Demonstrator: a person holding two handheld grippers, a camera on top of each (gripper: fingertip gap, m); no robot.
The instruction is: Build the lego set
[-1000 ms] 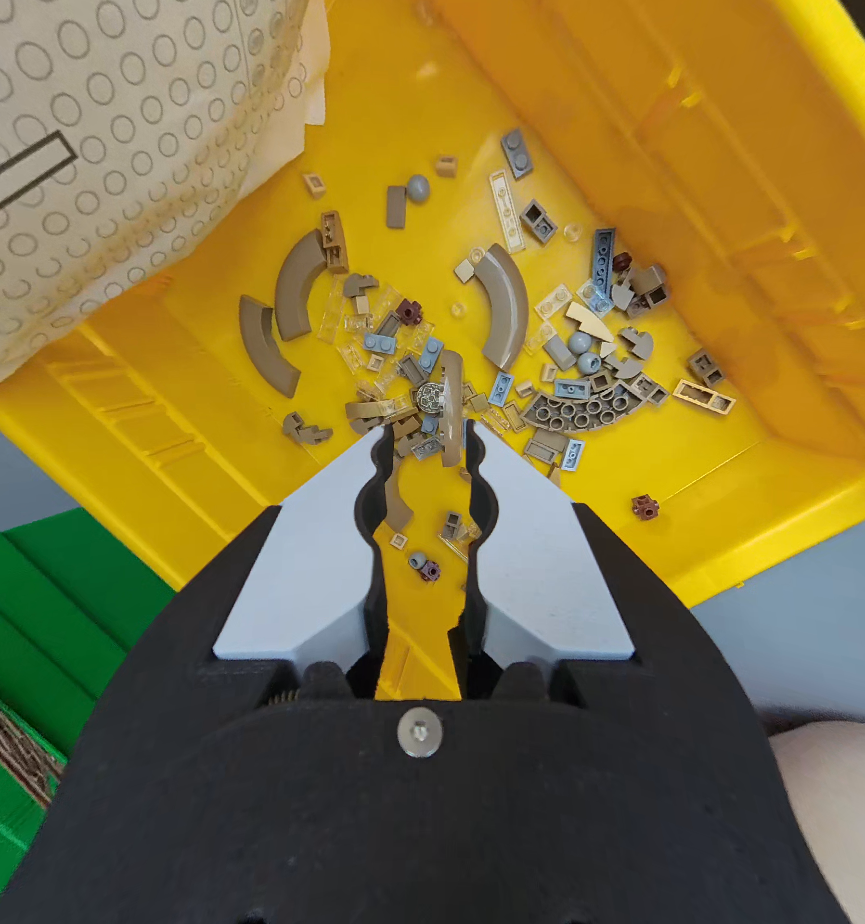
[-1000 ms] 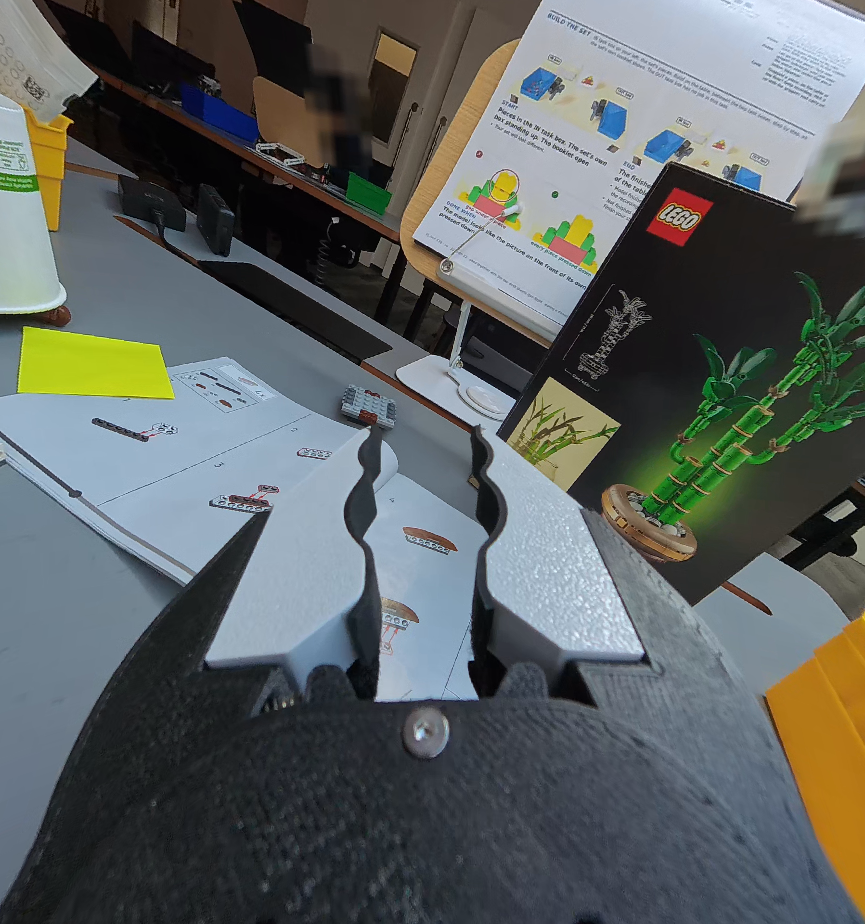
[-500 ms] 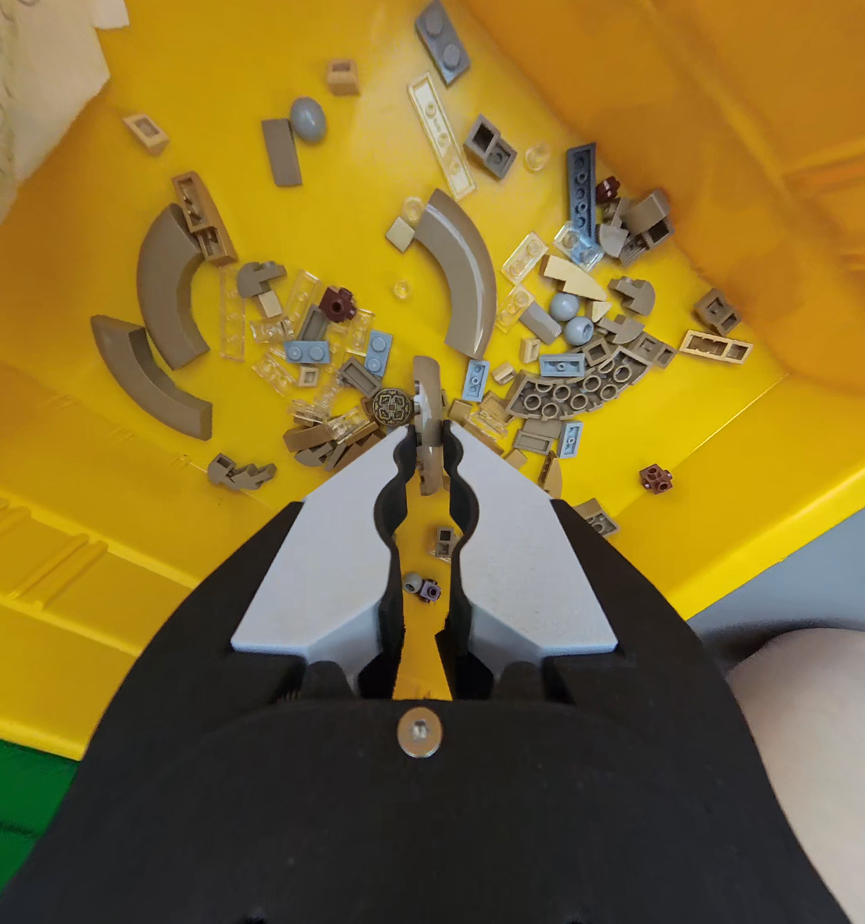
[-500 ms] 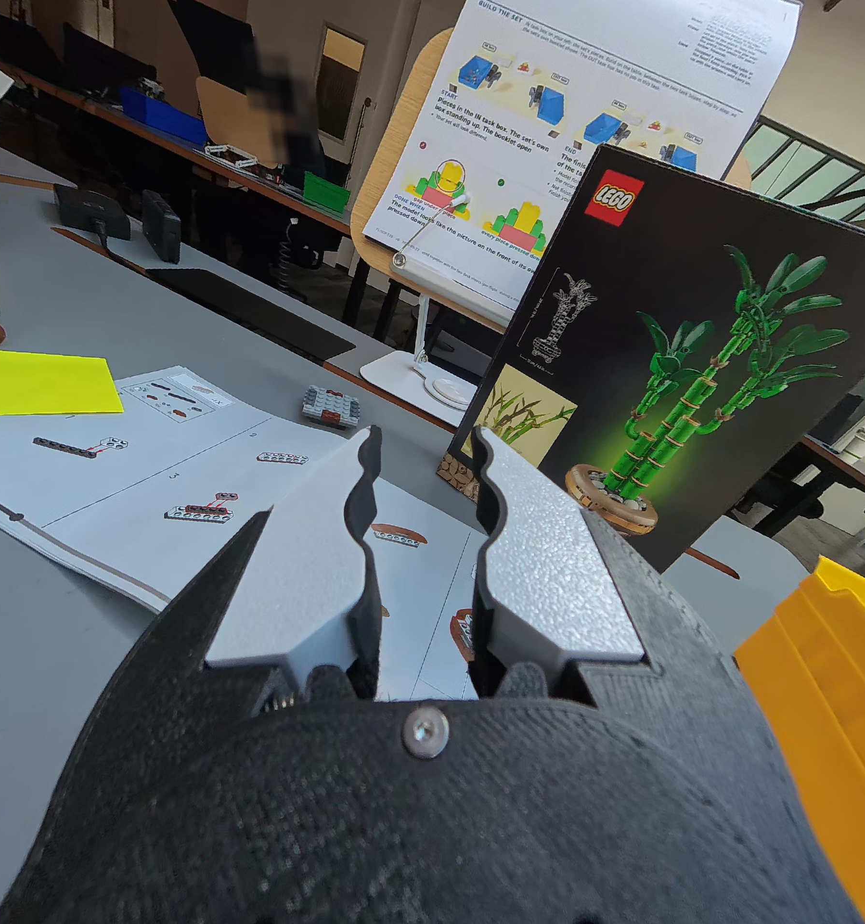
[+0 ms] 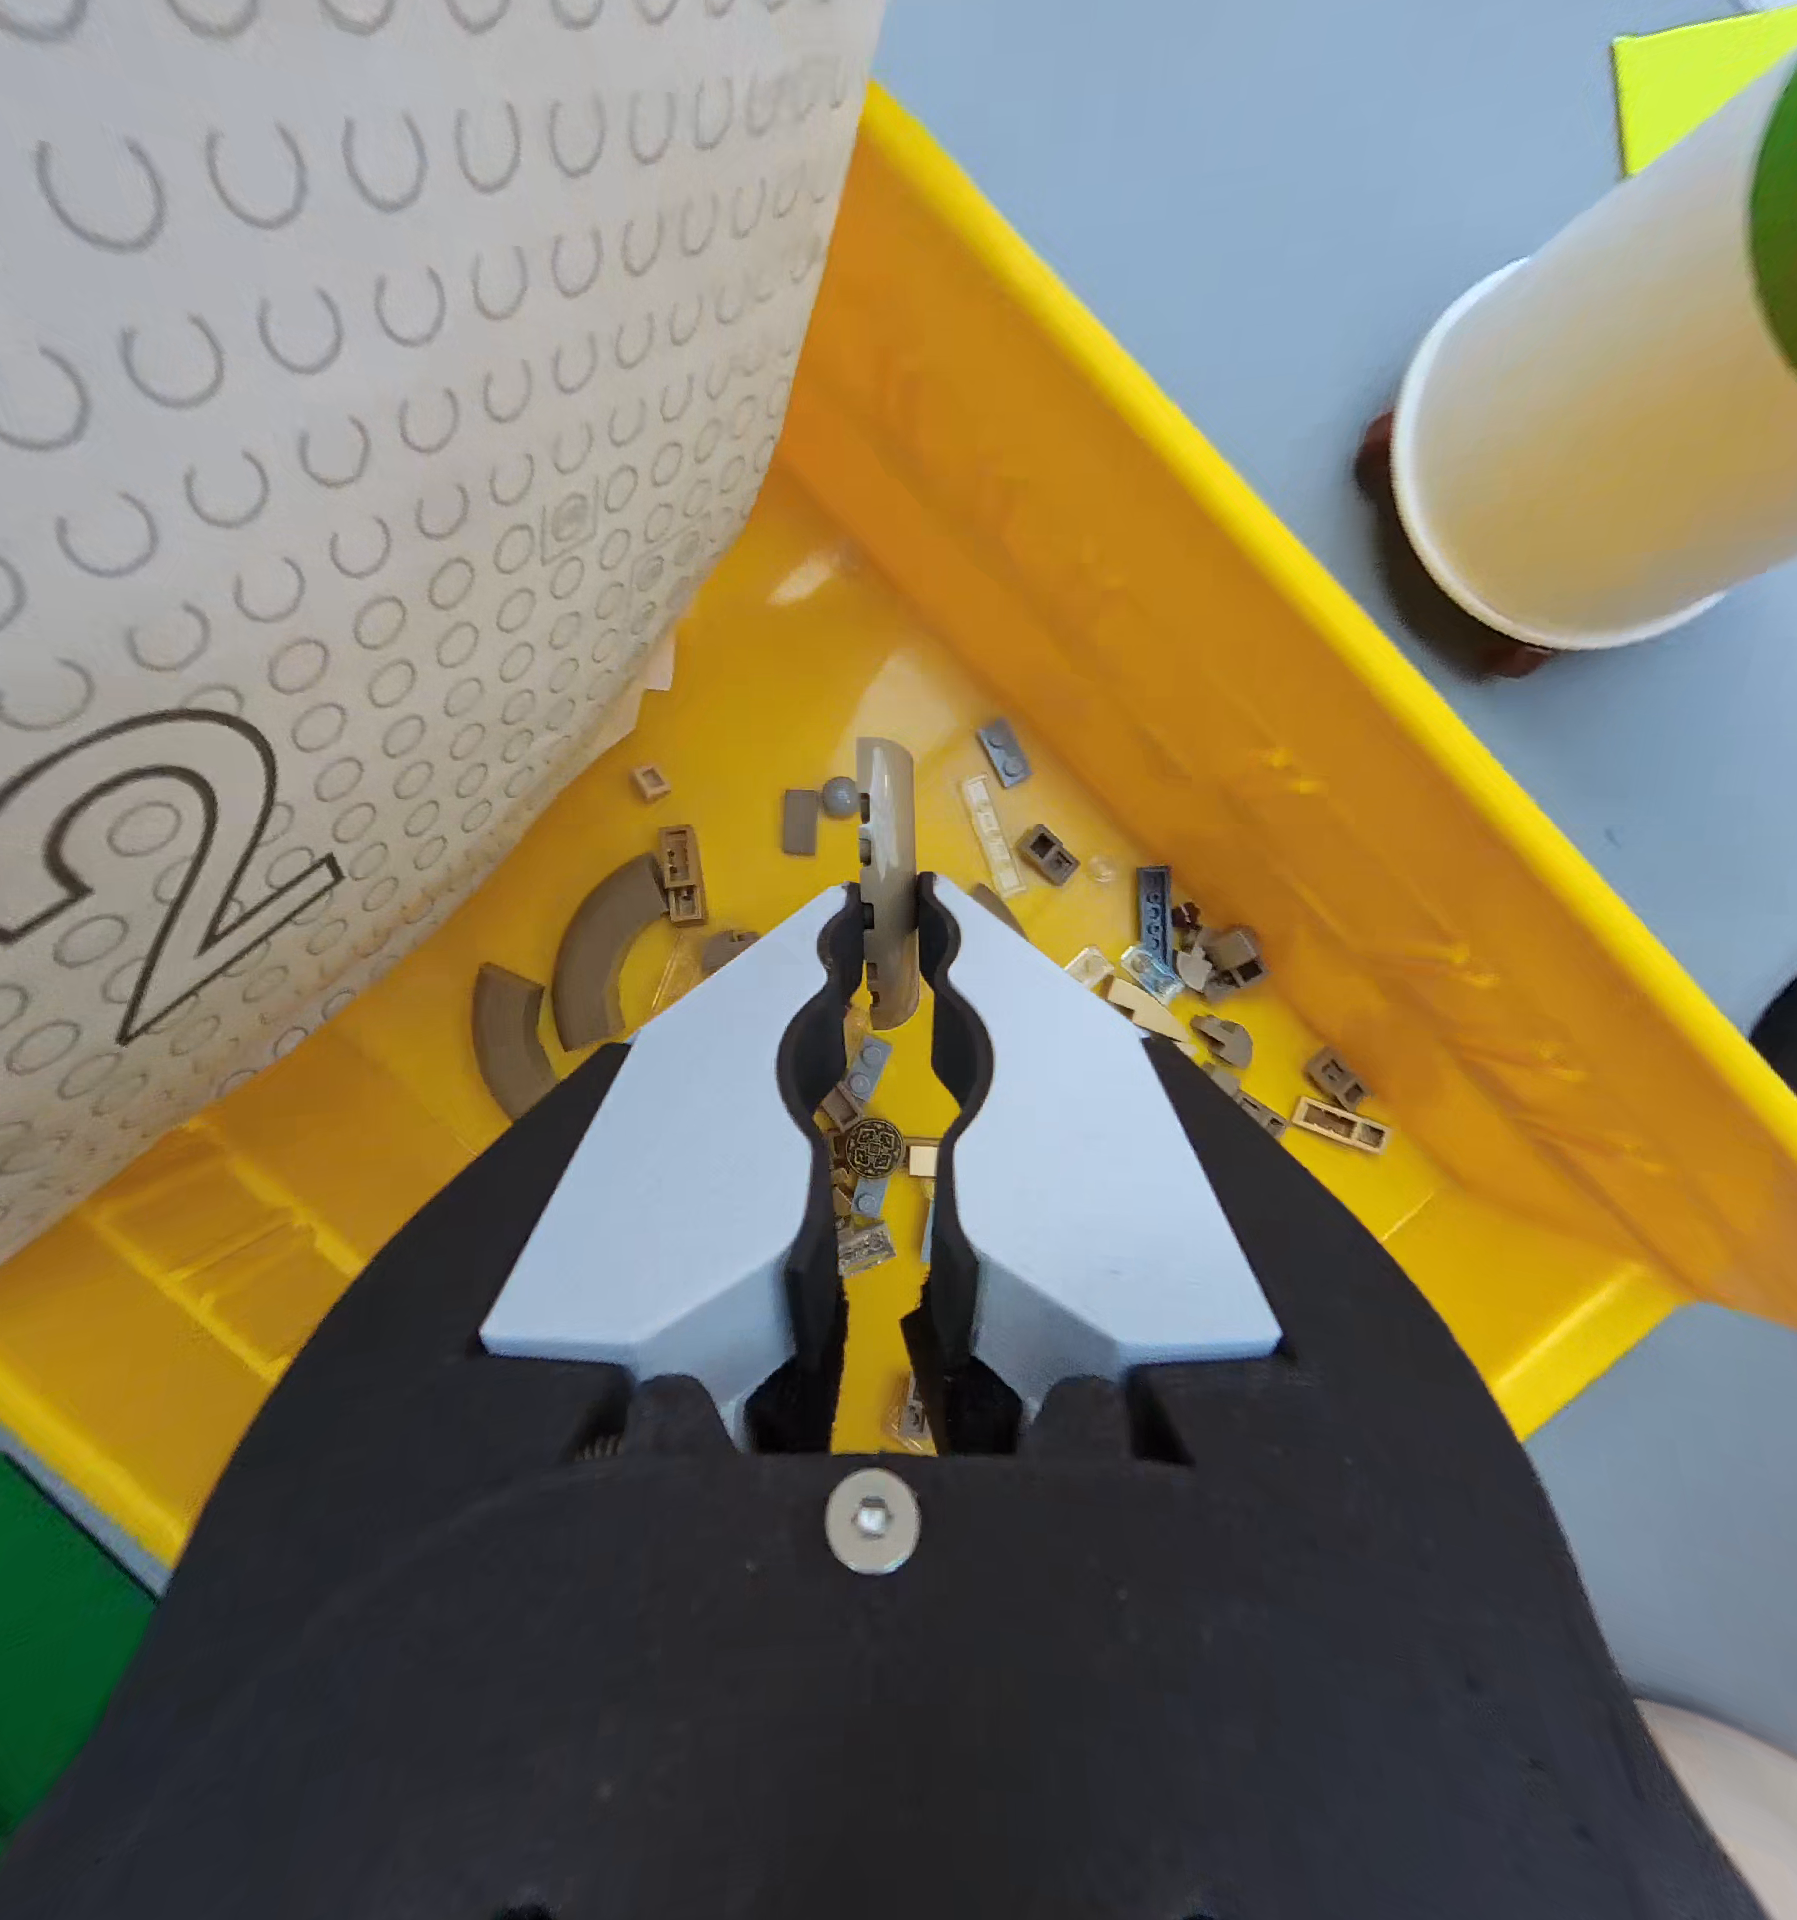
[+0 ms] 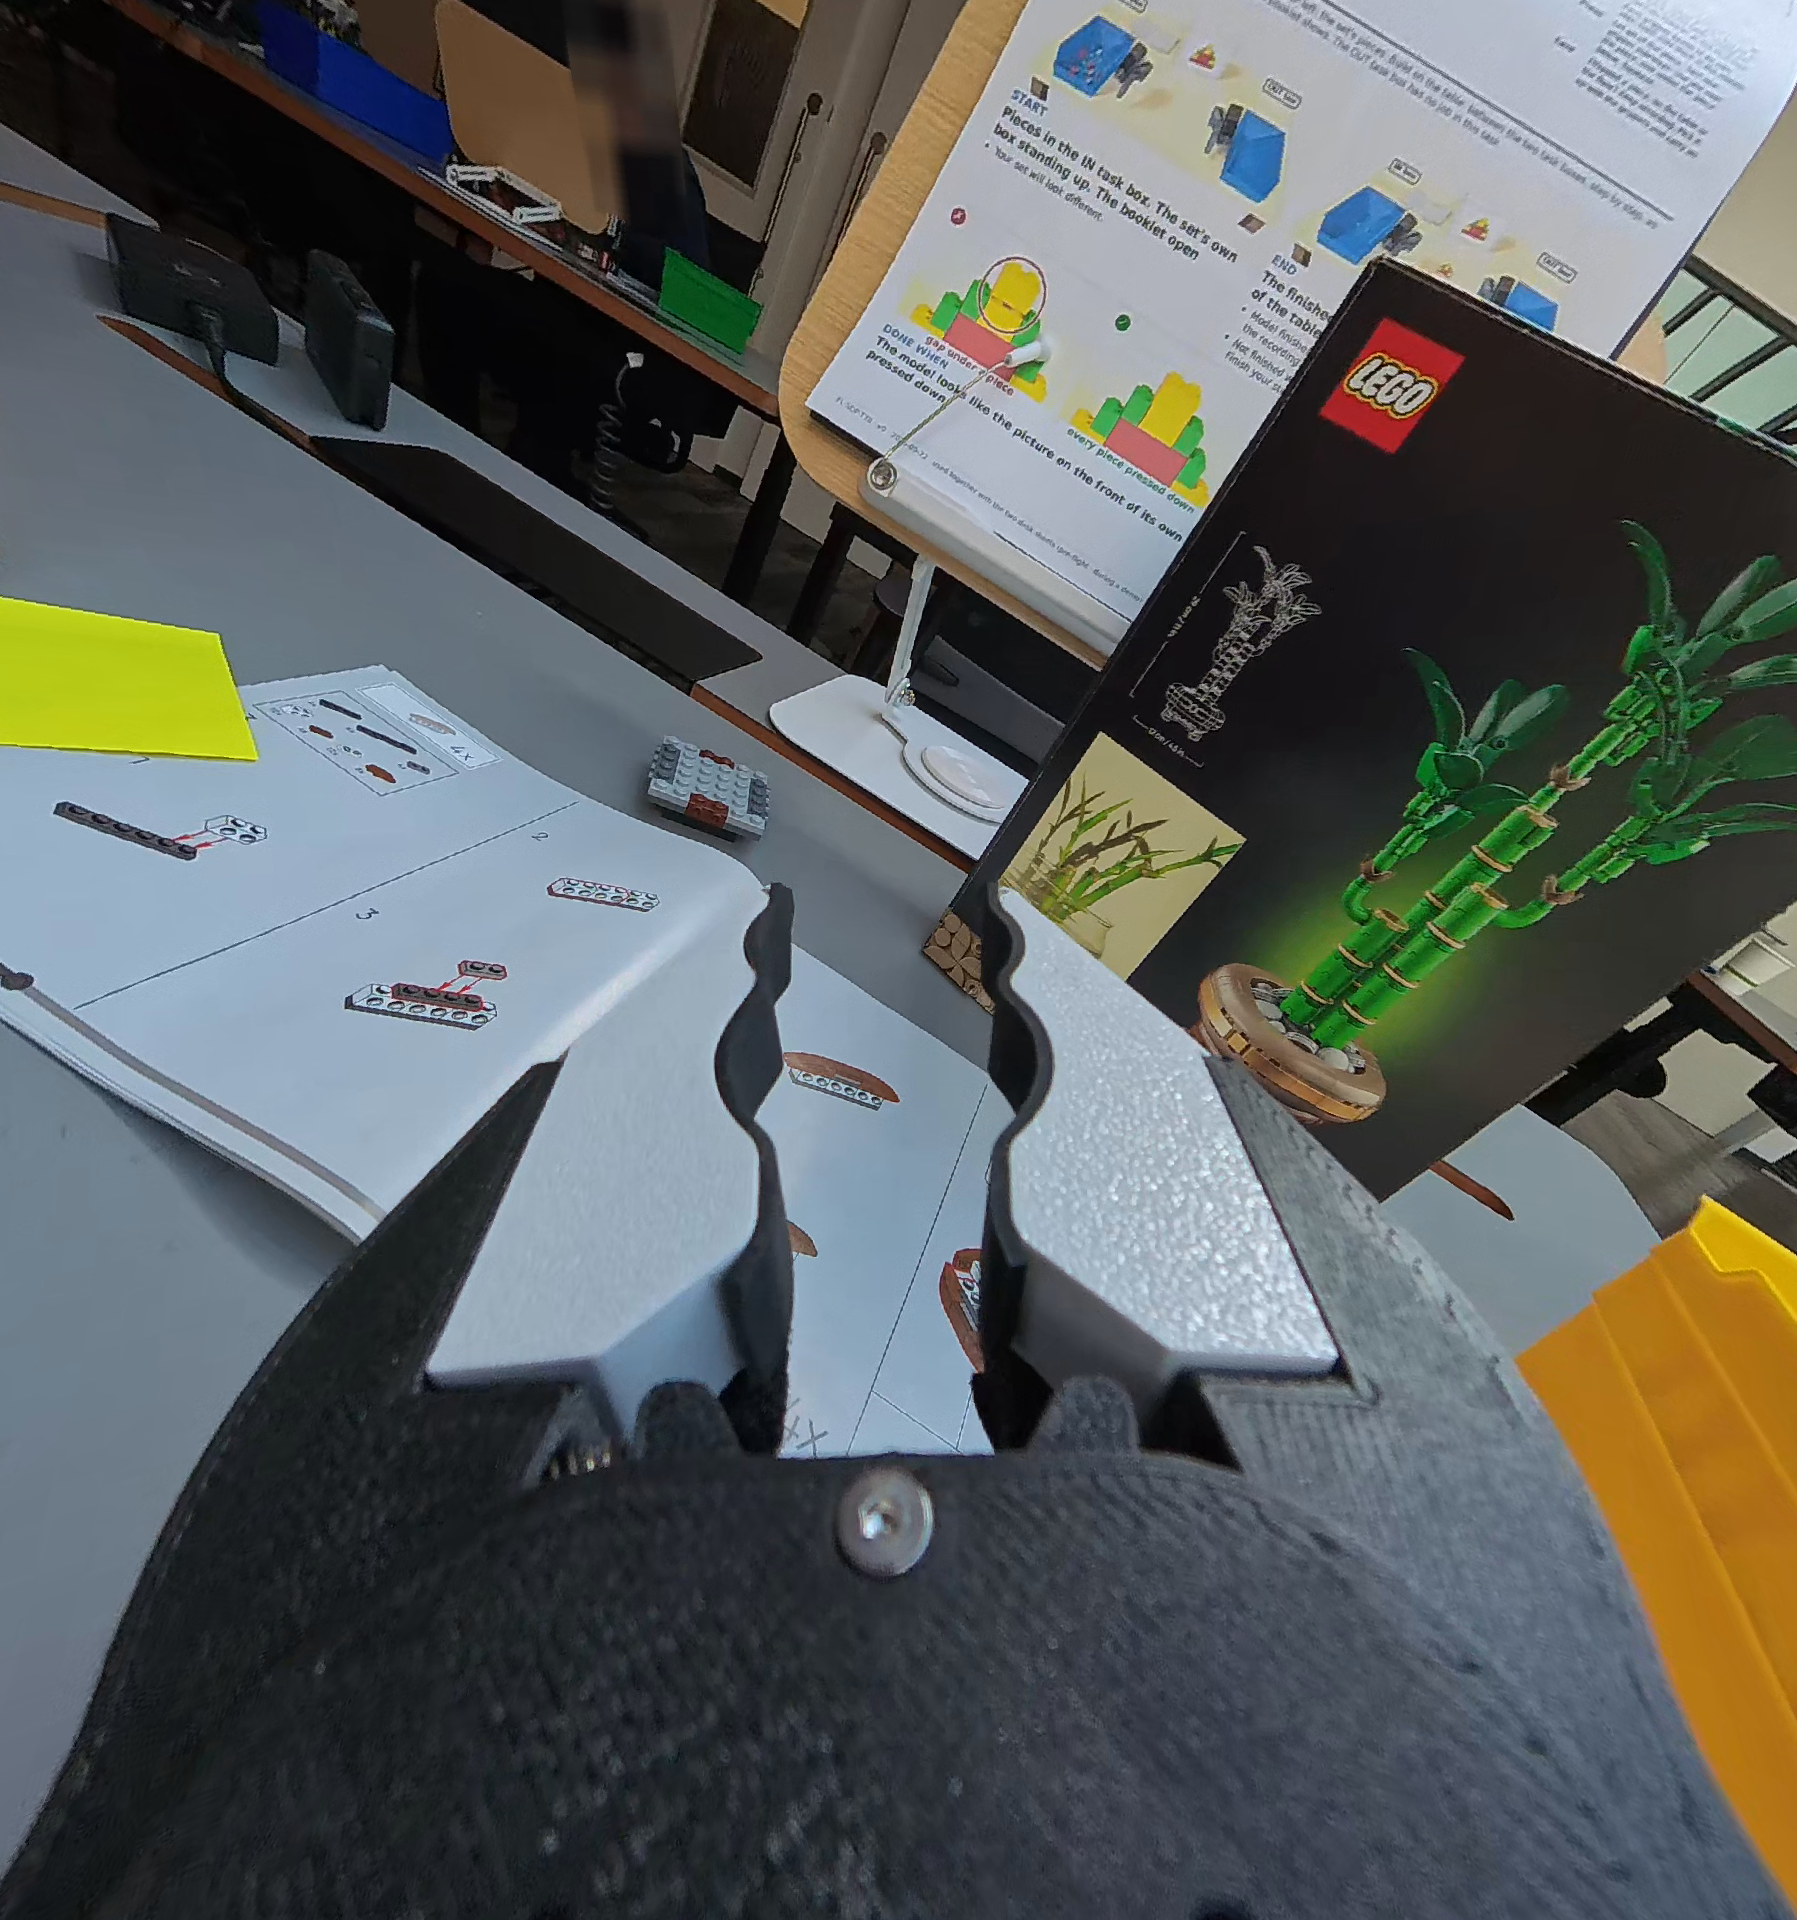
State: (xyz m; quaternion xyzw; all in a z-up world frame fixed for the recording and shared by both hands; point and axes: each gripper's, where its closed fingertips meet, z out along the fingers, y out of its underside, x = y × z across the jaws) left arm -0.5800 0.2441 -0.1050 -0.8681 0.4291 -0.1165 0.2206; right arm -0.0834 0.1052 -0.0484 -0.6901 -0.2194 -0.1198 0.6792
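My left gripper (image 5: 889, 894) is shut on a tan curved piece (image 5: 886, 831), held edge-on above the yellow bin (image 5: 1185, 790). Several small tan, grey and clear pieces (image 5: 1185, 966) lie on the bin floor below, with two more tan arches (image 5: 593, 951) at the left. My right gripper (image 6: 883, 904) is open and empty, above the open instruction booklet (image 6: 354, 935) on the grey table. A small grey and brown assembly (image 6: 709, 781) sits on the table past the booklet.
A numbered paper bag (image 5: 302, 468) leans over the bin's left side. A white cup (image 5: 1621, 395) stands on the table beyond the bin. A green bin (image 5: 11, 1662) is at lower left. The set's box (image 6: 1445, 779), a yellow sheet (image 6: 73, 675) and a yellow bin (image 6: 1725, 1507) surround the booklet. About 50 cm separates my left fingertips from my right. It is some 15 cm from my left tips to the white cup (image 5: 1621, 395).
My left gripper closed on the tan curved piece and lifted it up from the bin floor. My right gripper stayed open and shifted slightly over the booklet.
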